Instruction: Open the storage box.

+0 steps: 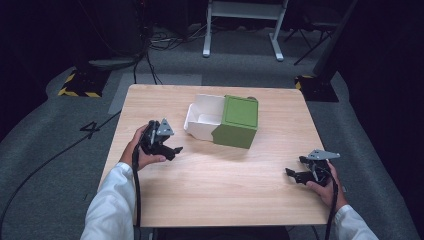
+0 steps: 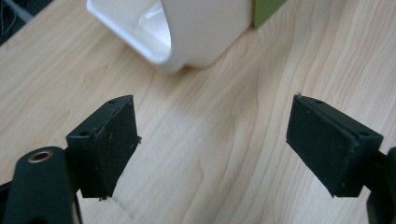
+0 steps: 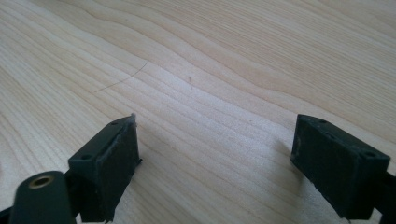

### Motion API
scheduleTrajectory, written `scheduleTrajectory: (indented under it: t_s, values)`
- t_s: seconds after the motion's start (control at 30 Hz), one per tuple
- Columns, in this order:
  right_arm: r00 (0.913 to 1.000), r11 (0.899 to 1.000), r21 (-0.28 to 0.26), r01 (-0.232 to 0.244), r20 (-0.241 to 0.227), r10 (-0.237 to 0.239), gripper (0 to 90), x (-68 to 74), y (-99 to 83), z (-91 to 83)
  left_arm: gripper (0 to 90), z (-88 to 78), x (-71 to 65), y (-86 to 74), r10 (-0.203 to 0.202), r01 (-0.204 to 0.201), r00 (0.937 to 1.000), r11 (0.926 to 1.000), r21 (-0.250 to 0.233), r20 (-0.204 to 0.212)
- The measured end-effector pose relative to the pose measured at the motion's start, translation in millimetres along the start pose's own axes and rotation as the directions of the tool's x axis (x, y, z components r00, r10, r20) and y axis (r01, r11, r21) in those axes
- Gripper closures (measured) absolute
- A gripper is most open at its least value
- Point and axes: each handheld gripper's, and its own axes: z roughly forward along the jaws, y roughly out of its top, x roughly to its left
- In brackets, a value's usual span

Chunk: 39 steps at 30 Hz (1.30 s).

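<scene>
Nearest the high camera, the right gripper is held low over the wooden table at about four o'clock, jaws spread and empty. The white container, half slid out of its green sleeve, lies toward twelve o'clock, untouched. The left gripper is aimed at it from nine o'clock, released, just short of contact. Judged from this, no grasp has been made; seizing and moving the container remain.

Bright, even light on the table; dark surroundings, soft shadows, slightly soft focus.
</scene>
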Motion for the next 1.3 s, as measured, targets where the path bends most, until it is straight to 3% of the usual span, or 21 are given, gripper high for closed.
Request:
scheduleTrajectory:
  t_s: [0.13, 0.4, 0.47, 0.6, 0.77, 0.93, 1.0, 1.03, 1.1, 1.23, 1.3]
  values:
    - [1.0, 1.0, 0.0, 0.001, 0.0, -0.001, 14.9, -0.1, -0.1, -0.1, 18.0, -0.8, -10.3, -23.1, -0.02, 0.02, 0.9998, 0.9997, 0.015, -0.005]
    - [1.0, 1.0, 0.001, 0.001, 0.0, -0.001, 14.9, 0.1, -0.2, -0.3, 18.4, -5.0, -28.9, -65.8, -0.103, 0.104, 0.9946, 0.9945, 0.017, -0.002]
    - [1.0, 1.0, 0.0, 0.001, -0.001, -0.001, 14.9, 0.2, -0.4, -0.4, 17.9, -7.0, -29.0, -71.6, -0.145, 0.144, 0.9888, 0.9893, 0.023, 0.037]
    - [1.0, 1.0, 0.0, 0.002, -0.002, -0.002, 15.0, 0.2, -0.5, -0.6, 16.8, -16.1, -28.1, -80.0, -0.2, 0.201, 0.9786, 0.9794, -0.018, 0.048]
    - [1.0, 1.0, 0.0, 0.002, -0.002, -0.002, 14.9, 0.1, -0.5, -0.6, 16.8, -17.9, -27.3, -88.2, -0.21, 0.209, 0.9766, 0.9777, 0.013, 0.046]
    - [1.0, 1.0, 0.0, 0.002, -0.002, -0.002, 15.0, 0.1, -0.5, -0.6, 18.4, -12.1, -29.5, -93.4, -0.158, 0.158, 0.9874, 0.9851, 0.068, -0.003]
    - [1.0, 1.0, 0.0, 0.001, -0.003, -0.001, 15.0, 0.2, -0.5, -0.6, 18.4, -8.3, -30.2, -96.8, -0.17, 0.167, 0.9851, 0.983, 0.075, 0.027]
    - [1.0, 1.0, 0.0, 0.002, -0.002, -0.002, 15.0, 0.1, -0.5, -0.6, 18.3, -8.6, -30.6, -98.0, -0.196, 0.193, 0.9796, 0.979, 0.066, 0.043]
    - [1.0, 1.0, 0.0, 0.002, -0.002, -0.002, 15.0, 0.1, -0.5, -0.5, 17.9, -9.8, -31.6, -99.4, -0.192, 0.191, 0.9809, 0.9802, 0.053, 0.028]
    - [1.0, 1.0, 0.0, 0.002, -0.002, -0.002, 15.0, 0.1, -0.5, -0.6, 17.8, -10.3, -33.5, -106.8, -0.231, 0.23, 0.9721, 0.9727, 0.029, 0.039]
    - [1.0, 1.0, 0.001, 0.003, -0.002, -0.003, 15.0, 0.1, -0.5, -0.6, 17.4, -11.6, -34.0, -110.7, -0.23, 0.23, 0.9726, 0.9733, 0.008, 0.036]
